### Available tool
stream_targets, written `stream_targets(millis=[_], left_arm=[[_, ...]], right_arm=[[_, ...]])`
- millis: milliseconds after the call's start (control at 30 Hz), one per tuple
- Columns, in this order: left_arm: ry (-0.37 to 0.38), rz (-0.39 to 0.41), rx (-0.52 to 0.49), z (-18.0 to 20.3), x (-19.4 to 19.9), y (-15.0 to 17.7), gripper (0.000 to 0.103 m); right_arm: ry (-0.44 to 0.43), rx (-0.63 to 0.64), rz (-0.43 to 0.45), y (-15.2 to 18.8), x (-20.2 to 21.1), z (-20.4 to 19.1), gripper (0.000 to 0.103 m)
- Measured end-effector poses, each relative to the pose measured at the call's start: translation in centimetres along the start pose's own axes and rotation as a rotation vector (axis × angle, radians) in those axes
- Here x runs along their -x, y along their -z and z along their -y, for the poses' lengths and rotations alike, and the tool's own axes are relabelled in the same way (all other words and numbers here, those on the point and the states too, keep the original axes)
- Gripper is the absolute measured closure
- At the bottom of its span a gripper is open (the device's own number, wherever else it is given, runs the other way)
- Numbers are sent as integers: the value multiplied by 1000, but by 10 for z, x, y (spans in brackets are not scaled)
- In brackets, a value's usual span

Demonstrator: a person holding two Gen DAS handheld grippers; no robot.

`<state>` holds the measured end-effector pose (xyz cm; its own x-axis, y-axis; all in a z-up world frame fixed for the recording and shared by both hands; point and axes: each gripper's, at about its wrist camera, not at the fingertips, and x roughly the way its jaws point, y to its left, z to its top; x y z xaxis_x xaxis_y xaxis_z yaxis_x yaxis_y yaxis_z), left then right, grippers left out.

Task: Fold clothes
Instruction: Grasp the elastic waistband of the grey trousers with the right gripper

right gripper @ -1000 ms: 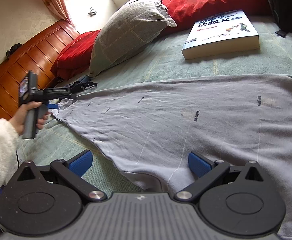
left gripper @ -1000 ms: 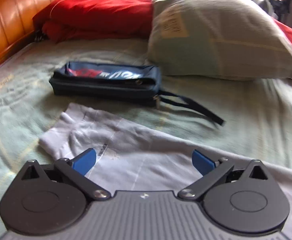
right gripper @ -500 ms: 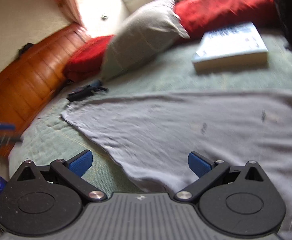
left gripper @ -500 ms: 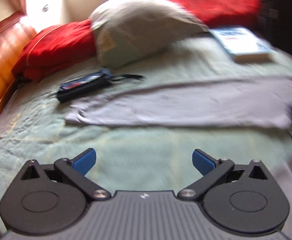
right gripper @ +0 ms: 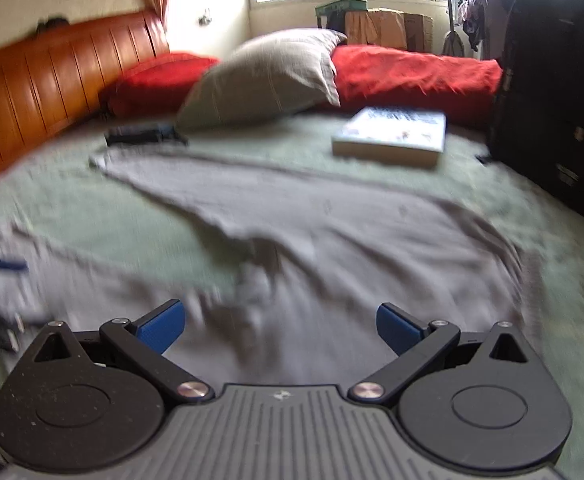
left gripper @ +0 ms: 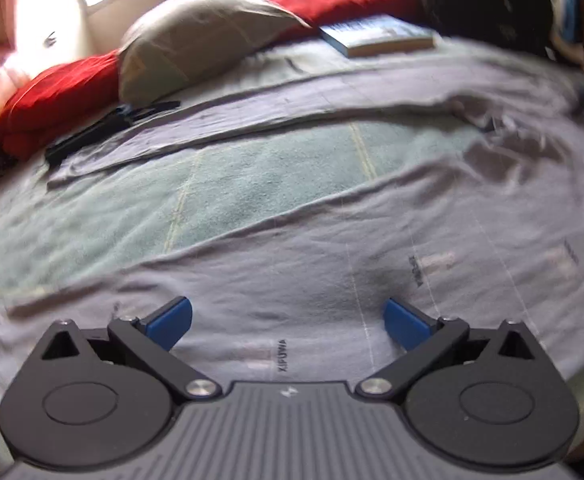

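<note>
Clearly, both the left gripper [left gripper: 288,322] and right gripper [right gripper: 278,326] gape empty over the spread grey trousers [left gripper: 331,280]; pinch one leg's edge squarely between fingers.

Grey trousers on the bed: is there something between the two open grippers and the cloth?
Nothing visible. The left gripper hangs open right over the near leg of the grey trousers, and the right gripper is open over crumpled cloth. The book and the dark pouch lie farther back.
</note>
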<state>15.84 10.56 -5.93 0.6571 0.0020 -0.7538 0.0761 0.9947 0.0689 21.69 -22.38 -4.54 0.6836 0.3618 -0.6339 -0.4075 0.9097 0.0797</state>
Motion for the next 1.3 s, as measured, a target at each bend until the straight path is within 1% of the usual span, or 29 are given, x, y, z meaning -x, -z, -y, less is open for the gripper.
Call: stream_targets(millis=[67,133,233,333,433,467,500,567,633,733,767,867,967,1033,1100,1167,1267,1300], left_arm=[[17,11,19,6,3,17,1],[21,26,59,1,9,25,1],[4,54,38,5,21,36,1],[-20,92,-1,8,30,33,1],[-98,129,-60,8,32,25,1],[-111,131,-71,6,29,25,1],[-109,119,-67,2,25,26,1],[-68,96,-9,-9,19,34,1],[-2,101,76,-24,21,45,1],[61,107,135,-43,30,54,1],[64,113,142,-49,33,54,1],[26,134,129,-68,42,46,1],[6,140,142,-100,38,35,1],[1,130,167,-121,29,33,1],[-9,111,206,-142,19,37,1],[-34,93,249,-160,11,47,1],[-40,115,287,-185,14,62,1],[-56,110,291,-191,16,62,1]], right_arm=[[60,-4,-53,22,-5,-2,0],[108,-15,-94,42,-10,-2,0],[134,-15,-26,64,1,-5,0],[141,-30,-4,70,3,-4,0],[167,-24,-28,65,-1,-9,0],[176,-23,-34,64,-1,-11,0],[183,-22,-37,64,-1,-12,0],[191,-25,-35,65,-2,-13,0],[198,-28,-34,66,-2,-15,0],[210,-32,-31,67,-2,-17,0],[214,-33,-30,67,-2,-17,0],[223,-36,-28,67,-3,-19,0],[224,-37,-23,68,-3,-19,0],[224,-37,-21,69,-3,-19,0],[224,-39,-20,69,-3,-19,0],[224,-39,-23,69,-3,-18,0],[223,-37,-27,68,-3,-18,0],[223,-37,-25,68,-3,-18,0]])
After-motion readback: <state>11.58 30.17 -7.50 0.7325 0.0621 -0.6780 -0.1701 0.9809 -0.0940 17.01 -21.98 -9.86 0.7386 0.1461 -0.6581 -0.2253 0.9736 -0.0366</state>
